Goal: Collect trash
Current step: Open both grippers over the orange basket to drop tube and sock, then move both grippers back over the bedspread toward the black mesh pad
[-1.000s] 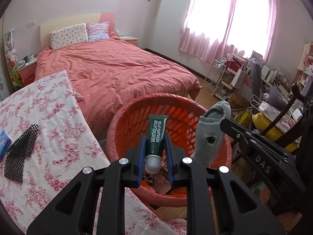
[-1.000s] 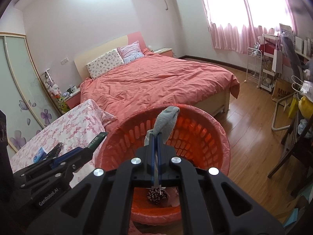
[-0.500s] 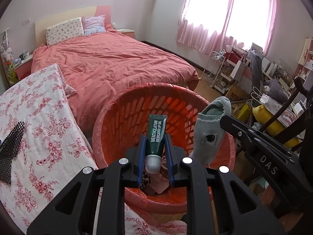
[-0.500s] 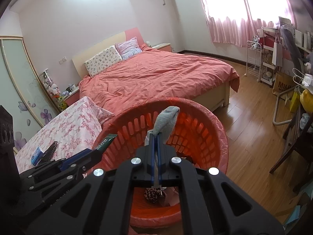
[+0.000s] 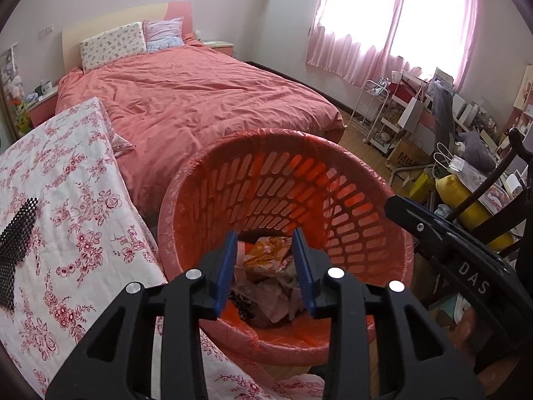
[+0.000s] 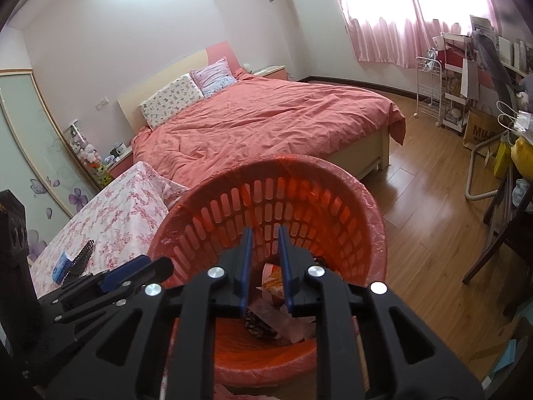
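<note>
A red slatted basket (image 5: 213, 200) lined with a red plastic bag stands beside the bed; it also shows in the right wrist view (image 6: 333, 196). Crumpled wrappers and paper (image 5: 266, 256) lie in its bottom, also seen in the right wrist view (image 6: 271, 276). My left gripper (image 5: 265, 240) is open and empty over the basket's mouth. My right gripper (image 6: 265, 238) is open and empty over the basket too. The green tube and the grey sock are not in view.
A floral-cloth surface (image 5: 66, 220) lies left of the basket with a black mesh piece (image 5: 16, 236) and a small blue packet (image 6: 61, 266) on it. A bed with a pink cover (image 5: 200, 100) is behind. Cluttered shelves and a chair (image 5: 466, 153) stand right.
Both grippers opened over the basket. The green tube left the left gripper and the grey sock left the right one; neither is seen now. Both grippers moved closer over the basket.
</note>
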Action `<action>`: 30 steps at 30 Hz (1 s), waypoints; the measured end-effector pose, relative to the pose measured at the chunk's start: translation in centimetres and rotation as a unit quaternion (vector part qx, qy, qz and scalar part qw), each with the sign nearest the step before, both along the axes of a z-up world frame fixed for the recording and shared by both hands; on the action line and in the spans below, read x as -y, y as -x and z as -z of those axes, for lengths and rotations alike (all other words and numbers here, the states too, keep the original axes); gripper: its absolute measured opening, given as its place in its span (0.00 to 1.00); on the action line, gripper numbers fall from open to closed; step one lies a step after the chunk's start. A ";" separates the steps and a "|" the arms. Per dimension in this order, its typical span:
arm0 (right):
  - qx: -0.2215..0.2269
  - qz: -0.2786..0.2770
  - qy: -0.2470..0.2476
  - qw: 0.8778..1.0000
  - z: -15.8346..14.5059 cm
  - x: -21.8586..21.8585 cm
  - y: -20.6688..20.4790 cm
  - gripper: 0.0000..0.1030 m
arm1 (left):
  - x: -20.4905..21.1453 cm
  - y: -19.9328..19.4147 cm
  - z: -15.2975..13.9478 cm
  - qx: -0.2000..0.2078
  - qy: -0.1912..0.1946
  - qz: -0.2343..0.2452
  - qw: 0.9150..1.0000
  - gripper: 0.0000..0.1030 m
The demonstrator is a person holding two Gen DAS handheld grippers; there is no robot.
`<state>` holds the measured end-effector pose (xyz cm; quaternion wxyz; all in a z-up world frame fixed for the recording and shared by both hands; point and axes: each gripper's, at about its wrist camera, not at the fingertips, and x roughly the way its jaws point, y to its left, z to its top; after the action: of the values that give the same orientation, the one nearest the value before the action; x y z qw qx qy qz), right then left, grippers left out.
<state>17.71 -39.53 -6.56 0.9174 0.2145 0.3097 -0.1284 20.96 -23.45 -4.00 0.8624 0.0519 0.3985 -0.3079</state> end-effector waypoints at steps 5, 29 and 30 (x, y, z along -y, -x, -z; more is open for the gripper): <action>-0.005 0.003 0.001 1.000 0.2 0.0 0.2 0.22 | -0.3 0.0 0.0 0.002 -0.004 -0.002 1.000 0.34; -0.013 -0.101 0.052 0.993 -2.8 -12.0 -3.6 0.35 | -15.7 -1.6 -1.6 0.039 -0.041 -0.141 0.988 0.42; -0.014 -0.112 0.055 0.992 -2.8 -13.2 -4.1 0.35 | -16.8 -1.7 -1.7 0.041 -0.043 -0.151 0.987 0.42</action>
<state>21.86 -26.32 -3.75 0.9318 0.1260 0.3373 -0.0448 22.65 -6.65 -2.34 0.9113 0.0407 0.3792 -0.1549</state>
